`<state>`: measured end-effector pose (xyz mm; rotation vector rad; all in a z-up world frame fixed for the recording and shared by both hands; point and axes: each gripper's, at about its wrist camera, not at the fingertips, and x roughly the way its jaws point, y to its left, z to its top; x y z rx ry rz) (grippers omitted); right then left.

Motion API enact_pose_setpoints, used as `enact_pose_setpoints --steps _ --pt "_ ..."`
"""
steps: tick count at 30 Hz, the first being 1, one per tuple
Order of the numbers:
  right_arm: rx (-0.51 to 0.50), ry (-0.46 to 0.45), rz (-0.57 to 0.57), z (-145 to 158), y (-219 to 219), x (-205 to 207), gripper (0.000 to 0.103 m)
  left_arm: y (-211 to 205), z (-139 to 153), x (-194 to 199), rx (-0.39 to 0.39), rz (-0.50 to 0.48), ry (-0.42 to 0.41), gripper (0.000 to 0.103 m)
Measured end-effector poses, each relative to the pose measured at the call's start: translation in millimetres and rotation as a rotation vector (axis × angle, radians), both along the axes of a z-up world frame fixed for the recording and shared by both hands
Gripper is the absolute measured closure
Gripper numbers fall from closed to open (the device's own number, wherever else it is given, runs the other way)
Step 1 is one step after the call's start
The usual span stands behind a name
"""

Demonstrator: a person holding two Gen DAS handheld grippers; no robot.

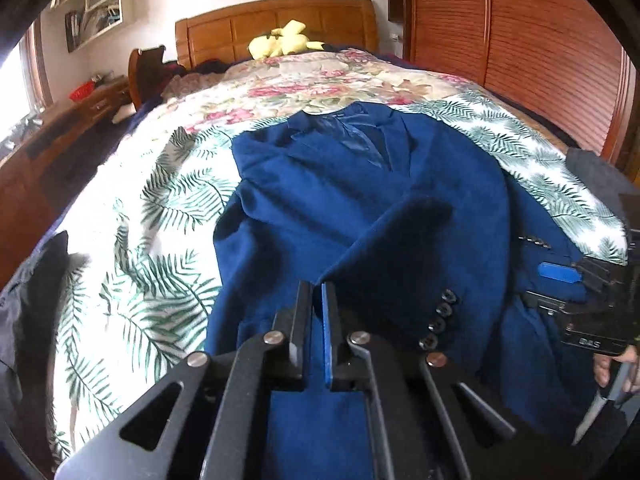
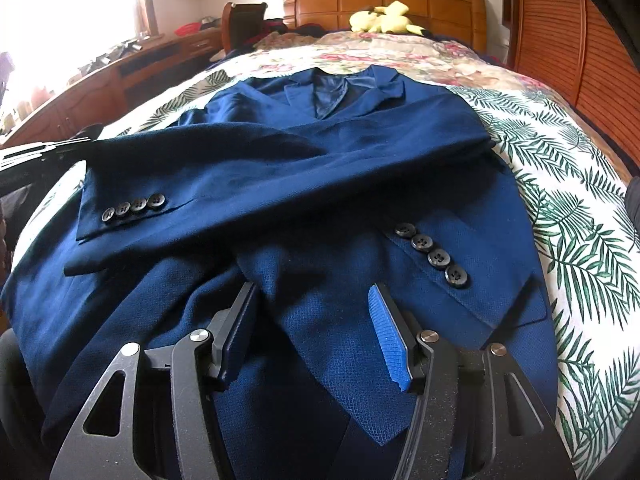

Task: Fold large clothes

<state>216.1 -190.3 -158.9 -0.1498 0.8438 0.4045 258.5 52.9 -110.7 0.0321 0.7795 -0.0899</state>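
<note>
Both sleeves lay crossed on the jacket (image 2: pixel 320 168); left gripper (image 1: pixel 318 292) pinched its hem at 6 o'clock, right gripper (image 2: pixel 316 300) gaped empty, so folding upward seemed next.

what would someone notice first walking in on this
The blue blazer lies face up on the palm-leaf bedspread, both sleeves folded across its front. The left hand-held gripper is shut on the jacket's near edge; the right hand-held gripper is open over the hem. A yellow plush toy sits by the wooden headboard.
</note>
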Motion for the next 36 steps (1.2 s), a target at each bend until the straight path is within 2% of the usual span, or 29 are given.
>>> enact_pose_setpoints --steps 6,16,22,28,34,36 --pt "-0.003 -0.001 0.0 0 0 1 0.045 8 -7 -38 0.032 0.007 0.018 0.097" --pt "-0.007 -0.002 -0.001 -1 -1 1 0.045 43 -32 -103 -0.005 0.031 0.095 0.089" --pt "-0.006 -0.001 0.0 -1 0 1 0.044 60 -47 -113 -0.004 0.066 0.131 0.086" --pt "-0.009 0.0 -0.001 -2 -2 3 0.044 63 -57 -112 0.006 0.072 0.144 0.077" --pt "-0.008 0.0 -0.002 -1 0 3 0.044 70 -63 -105 0.019 0.111 0.155 0.059" --pt "-0.009 0.0 -0.001 -1 -1 3 0.044 73 -65 -102 0.028 0.13 0.149 0.048"
